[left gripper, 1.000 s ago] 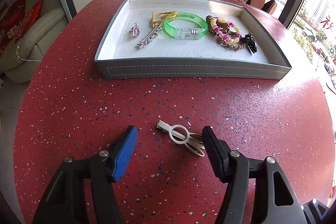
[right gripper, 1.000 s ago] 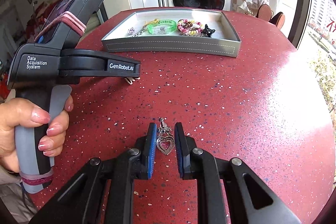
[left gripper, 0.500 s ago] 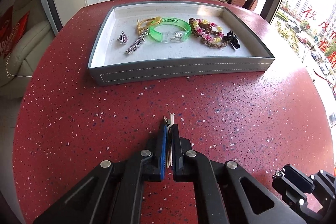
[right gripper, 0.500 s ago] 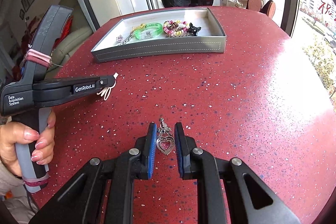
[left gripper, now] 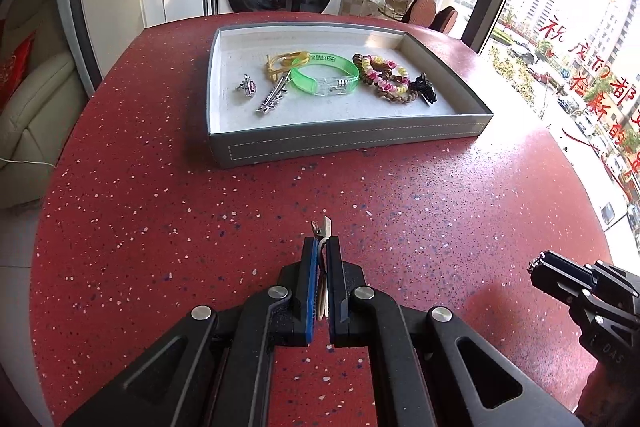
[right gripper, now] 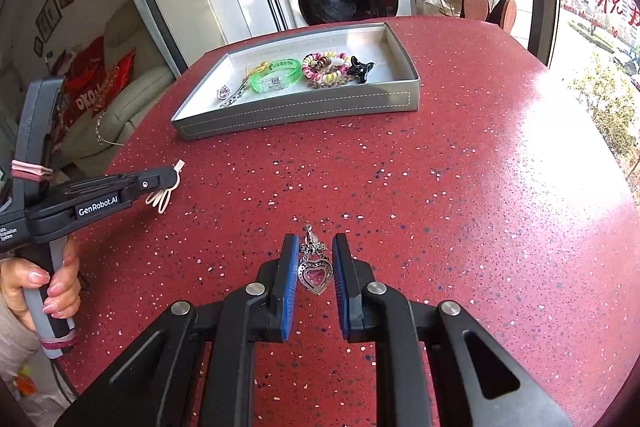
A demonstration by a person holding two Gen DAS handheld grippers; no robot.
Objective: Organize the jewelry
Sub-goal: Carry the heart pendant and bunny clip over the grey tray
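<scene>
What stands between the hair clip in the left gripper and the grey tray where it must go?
Nothing visible. Only bare red table lies between the left gripper, shut on the hair clip, and the tray. The tray's near wall must be cleared.

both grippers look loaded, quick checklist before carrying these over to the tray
1. Left gripper shut on the white hair clip: ok, clip clamped between the pads, its tip poking out in front.
2. Clip clear of the table: ok, in the right wrist view it hangs in the air from the jaws.
3. Right gripper holding the heart pendant: ok by the look of it, pendant sits between the blue pads; whether it is off the table, cannot tell.
4. Path to the tray: ok, bare tabletop in between.
5. Free spot in the tray: ok, open lining in front of the green bracelet and at the far side.
</scene>
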